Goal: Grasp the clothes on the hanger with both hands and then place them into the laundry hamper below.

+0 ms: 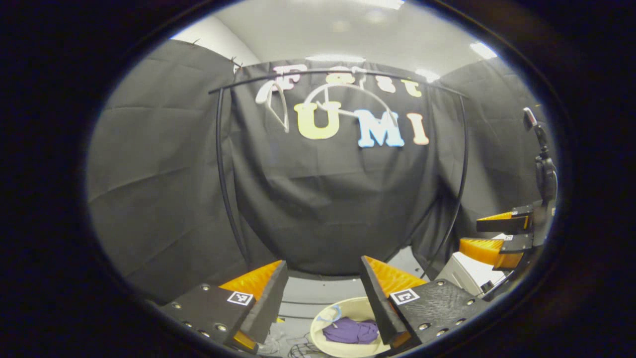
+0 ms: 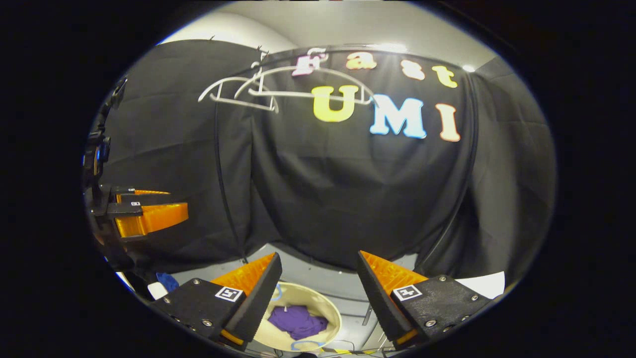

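A purple garment (image 1: 350, 330) lies crumpled inside the round cream laundry hamper (image 1: 354, 306) on the floor, below and between my left gripper's fingers. My left gripper (image 1: 324, 262) is open and holds nothing. Two bare white hangers (image 1: 343, 94) hang on the black rail (image 1: 397, 77) above. In the right gripper view the same purple garment (image 2: 298, 320) sits in the hamper (image 2: 318, 293), and my right gripper (image 2: 318, 255) is open and holds nothing. Bare hangers (image 2: 258, 92) hang at the upper left. Each gripper appears off to the side of the other: right gripper (image 1: 484, 233), left gripper (image 2: 176, 203).
The rack's black curved uprights (image 1: 221, 174) frame the cloth wall. A white box-like object (image 1: 467, 271) stands on the floor to the right. Loose cables (image 1: 293, 348) lie beside the hamper. A small blue item (image 2: 166, 281) sits at the lower left.
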